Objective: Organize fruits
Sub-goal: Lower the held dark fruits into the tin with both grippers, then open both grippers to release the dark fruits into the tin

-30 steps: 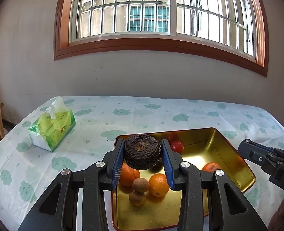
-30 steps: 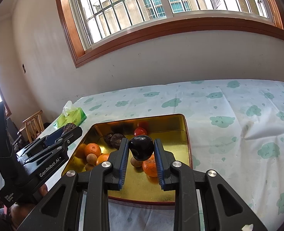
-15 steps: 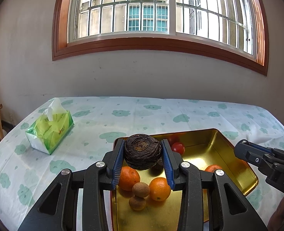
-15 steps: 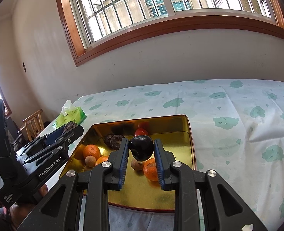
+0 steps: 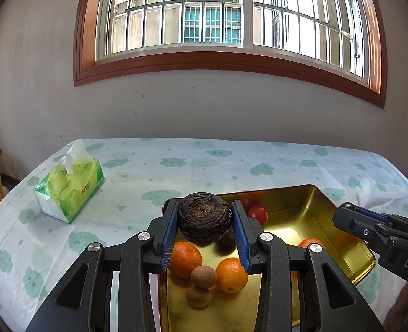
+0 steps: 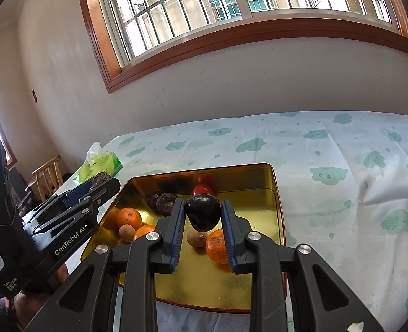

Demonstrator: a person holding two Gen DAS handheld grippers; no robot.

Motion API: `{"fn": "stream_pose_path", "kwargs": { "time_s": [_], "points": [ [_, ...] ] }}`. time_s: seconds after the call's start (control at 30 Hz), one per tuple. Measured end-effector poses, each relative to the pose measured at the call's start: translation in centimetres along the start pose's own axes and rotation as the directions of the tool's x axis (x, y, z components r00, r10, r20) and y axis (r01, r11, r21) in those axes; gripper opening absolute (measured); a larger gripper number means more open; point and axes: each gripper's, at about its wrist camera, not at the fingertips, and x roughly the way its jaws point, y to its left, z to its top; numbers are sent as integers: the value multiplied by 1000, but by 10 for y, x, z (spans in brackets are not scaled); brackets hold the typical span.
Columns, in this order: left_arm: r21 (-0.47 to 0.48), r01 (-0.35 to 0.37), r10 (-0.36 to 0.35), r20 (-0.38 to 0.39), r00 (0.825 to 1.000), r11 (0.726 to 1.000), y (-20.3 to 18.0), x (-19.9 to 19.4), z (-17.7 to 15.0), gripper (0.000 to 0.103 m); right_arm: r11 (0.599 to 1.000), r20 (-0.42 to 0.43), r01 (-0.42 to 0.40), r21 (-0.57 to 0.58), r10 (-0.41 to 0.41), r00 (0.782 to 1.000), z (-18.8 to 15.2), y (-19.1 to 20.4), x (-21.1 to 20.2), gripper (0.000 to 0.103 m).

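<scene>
Golden tray (image 5: 325, 215) holds oranges (image 5: 186, 258), red tomato (image 5: 257, 214).

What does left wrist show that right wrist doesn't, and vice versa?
Left wrist only: the wrinkled dark fruit seen close, clamped in the left hand-held gripper, and two small brown fruits stacked between two oranges.

Right wrist only: the smooth black fruit clamped in the right hand-held gripper, two wrinkled dark fruits lying in the tray, and a side window at far left.

Both: the gold tray, red tomato, tissue pack, wooden chair, barred window and cloud-print tablecloth.
</scene>
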Motion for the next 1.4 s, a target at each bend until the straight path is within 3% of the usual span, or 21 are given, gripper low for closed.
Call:
{"fn": "stream_pose_path", "kwargs": {
  "time_s": [0.83, 0.9, 0.97, 1.0, 1.1, 1.17, 1.4],
  "points": [
    [9, -2, 2, 1, 1000, 1000, -1, 13, -2, 40, 1000, -11, -4, 1, 4, 1000, 2, -5, 14, 24],
    [16, -9, 8, 11, 1000, 1000, -1, 12, -3, 46, 1000, -12, -7, -2, 6, 1000, 2, -5, 15, 25],
    [21, -27, 27, 26, 999, 999, -1, 11, -3, 71, 1000, -14, -11, -6, 11, 1000, 2, -4, 16, 26],
    [19, -36, 35, 38, 999, 999, -1, 9, -3, 75, 1000, -11, -9, -9, 8, 1000, 1, -4, 16, 27],
    [18, -31, 30, 61, 998, 999, 0, 5, -3, 80, 1000, 6, -5, -19, 5, 1000, 2, -2, 14, 27],
    [21, -31, 30, 54, 998, 999, 0, 6, -3, 90, 1000, 19, 0, -24, 0, 1000, 3, -1, 13, 30],
    [27, -27, 26, 36, 999, 999, -1, 8, -6, 94, 1000, 57, 3, -28, -1, 998, 6, 1, 4, 38]
  ]
}}
